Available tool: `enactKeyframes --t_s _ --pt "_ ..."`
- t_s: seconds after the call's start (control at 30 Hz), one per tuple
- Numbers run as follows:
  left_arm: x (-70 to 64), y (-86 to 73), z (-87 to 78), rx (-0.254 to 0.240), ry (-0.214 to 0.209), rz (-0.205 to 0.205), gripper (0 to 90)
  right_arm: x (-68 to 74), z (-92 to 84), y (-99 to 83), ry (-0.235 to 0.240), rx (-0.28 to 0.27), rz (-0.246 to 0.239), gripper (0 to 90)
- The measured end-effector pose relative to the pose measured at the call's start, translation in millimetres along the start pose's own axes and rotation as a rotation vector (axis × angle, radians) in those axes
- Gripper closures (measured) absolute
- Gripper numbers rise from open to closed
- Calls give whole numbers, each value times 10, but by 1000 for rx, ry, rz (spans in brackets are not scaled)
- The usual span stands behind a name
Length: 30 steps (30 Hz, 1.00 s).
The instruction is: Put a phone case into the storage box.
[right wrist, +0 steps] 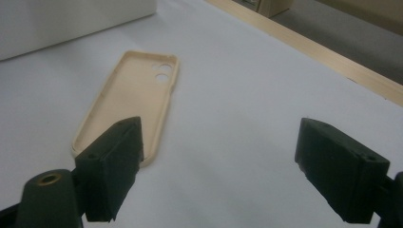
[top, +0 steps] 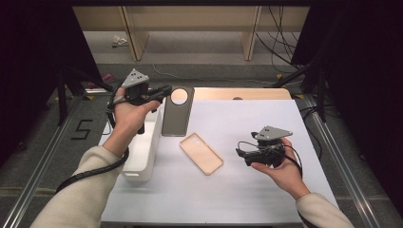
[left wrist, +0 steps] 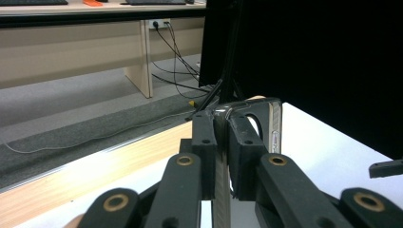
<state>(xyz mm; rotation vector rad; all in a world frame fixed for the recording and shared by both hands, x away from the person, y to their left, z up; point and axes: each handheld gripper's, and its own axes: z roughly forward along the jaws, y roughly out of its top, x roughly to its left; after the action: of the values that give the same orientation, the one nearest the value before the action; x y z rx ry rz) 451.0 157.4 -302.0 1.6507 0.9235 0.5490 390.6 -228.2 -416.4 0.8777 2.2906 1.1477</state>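
My left gripper [top: 165, 90] is shut on the rim of a dark grey phone case [top: 177, 116] with a large round camera hole, at the table's far left. In the left gripper view the pads [left wrist: 205, 137] pinch the case's thin edge, and the case [left wrist: 273, 126] stands on edge beyond the left gripper [left wrist: 221, 124]. A beige phone case [top: 201, 153] lies hollow side up in the middle of the white sheet. To its right my right gripper [top: 240, 153] points at it, open and holding nothing. The right gripper [right wrist: 218, 152] sits low with the beige case [right wrist: 128, 95] ahead, left of its jaws.
A white rectangular bin [top: 142, 152] stands at the table's left edge, under my left forearm, and its wall [right wrist: 71, 19] is behind the beige case. A wooden strip [top: 247, 93] borders the far edge. Black stands and cables crowd both sides of the table.
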Motion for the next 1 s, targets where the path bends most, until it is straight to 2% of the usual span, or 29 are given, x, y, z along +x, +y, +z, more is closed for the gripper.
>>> enactKeyframes --t_s 0.37,0.6,1.0 --pt "200 5 -111 -14 33 -11 823 -38 -30 -28 -5 -5 29 173" --pt "344 30 -225 -28 60 -18 823 -49 -30 -39 -4 -4 32 173" --pt "510 28 -318 -31 93 -16 823 -58 -25 -45 -4 2 41 172"
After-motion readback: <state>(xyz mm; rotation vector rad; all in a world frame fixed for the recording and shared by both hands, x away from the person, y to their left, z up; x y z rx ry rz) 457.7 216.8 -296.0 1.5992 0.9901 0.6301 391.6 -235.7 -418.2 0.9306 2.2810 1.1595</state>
